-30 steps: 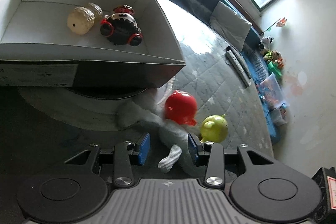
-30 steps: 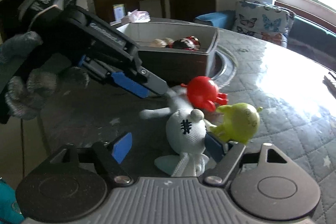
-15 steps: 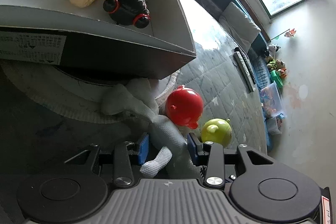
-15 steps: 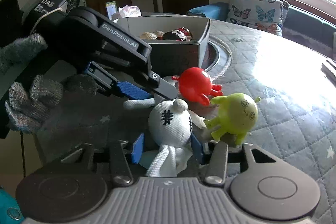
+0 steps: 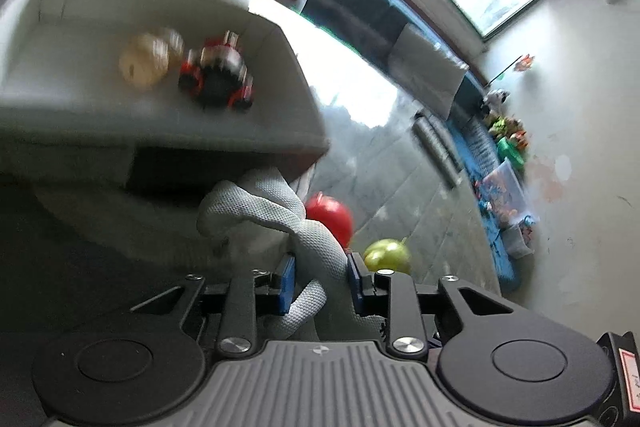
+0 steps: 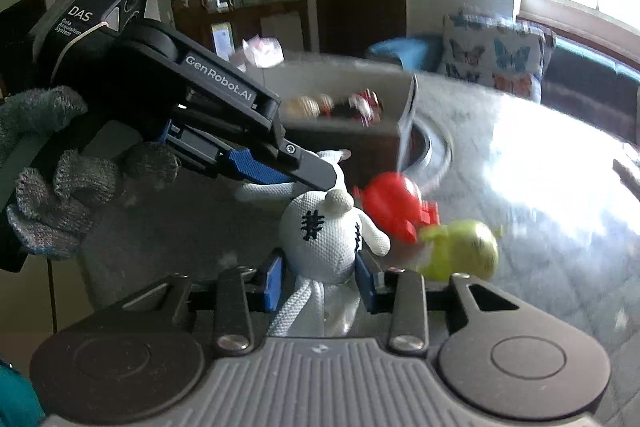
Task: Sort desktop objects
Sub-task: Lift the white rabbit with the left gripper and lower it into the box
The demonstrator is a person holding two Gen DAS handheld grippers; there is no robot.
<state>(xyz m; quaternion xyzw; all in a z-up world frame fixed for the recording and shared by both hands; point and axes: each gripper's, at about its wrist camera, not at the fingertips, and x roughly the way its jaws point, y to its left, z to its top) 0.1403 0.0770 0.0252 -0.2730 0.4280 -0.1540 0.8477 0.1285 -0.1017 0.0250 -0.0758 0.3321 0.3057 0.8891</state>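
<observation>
A white knitted doll (image 6: 320,239) with black stitch marks is held by both grippers. My right gripper (image 6: 320,281) is shut on its round body. My left gripper (image 5: 320,281) is shut on its upper part (image 5: 316,243); it also shows in the right wrist view (image 6: 280,167), reaching in from the left. A red toy (image 6: 396,203) and a yellow-green toy (image 6: 464,251) lie on the quilted table just right of the doll. They show in the left wrist view as the red toy (image 5: 332,219) and the green toy (image 5: 386,257).
An open cardboard box (image 5: 168,143) stands behind the doll, holding a beige ball (image 5: 144,63) and a black-and-red toy car (image 5: 216,79). Remote controls (image 5: 436,147) lie farther on the table. A butterfly cushion (image 6: 496,51) and a sofa are at the back.
Both grippers have closed tighter on the doll and lifted it slightly. The view is blurred by motion, and the box now sits lower in the left wrist view.
</observation>
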